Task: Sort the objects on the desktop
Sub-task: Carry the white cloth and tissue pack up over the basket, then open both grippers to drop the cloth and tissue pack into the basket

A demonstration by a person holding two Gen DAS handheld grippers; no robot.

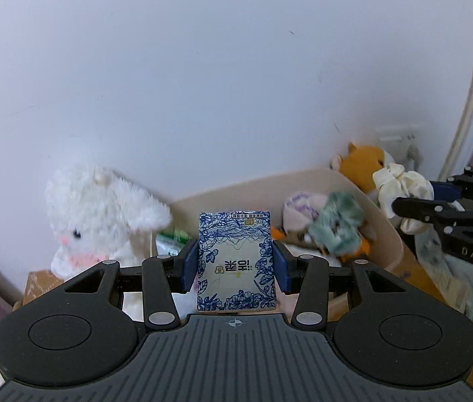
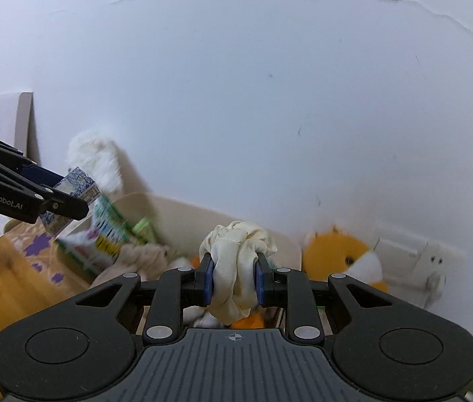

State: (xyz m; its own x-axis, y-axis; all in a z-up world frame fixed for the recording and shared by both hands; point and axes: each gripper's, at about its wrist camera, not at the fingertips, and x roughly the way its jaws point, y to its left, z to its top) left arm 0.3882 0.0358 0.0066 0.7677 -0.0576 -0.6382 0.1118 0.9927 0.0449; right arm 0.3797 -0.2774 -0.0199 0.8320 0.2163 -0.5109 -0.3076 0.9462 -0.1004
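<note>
Left gripper (image 1: 235, 261) clamps a blue-and-white tissue pack (image 1: 236, 261), centre of the left wrist view, held w/ print upside down, above the beige bin (image 1: 385, 224). Right gripper (image 2: 232, 281) squeezes a cream cloth bundle (image 2: 236, 268) between its blue pads (image 2: 207, 281), lower centre of the right wrist view, over the same bin. White plush bunny (image 1: 99, 214) at left, orange plush (image 2: 333, 254) at right, both against the wall (image 1: 203, 83).

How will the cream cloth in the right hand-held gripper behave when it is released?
The cream cloth bulges in folds around the right hand-held gripper, so it is probably soft and floppy. It looks light, so it would likely drop limply without rolling.
</note>
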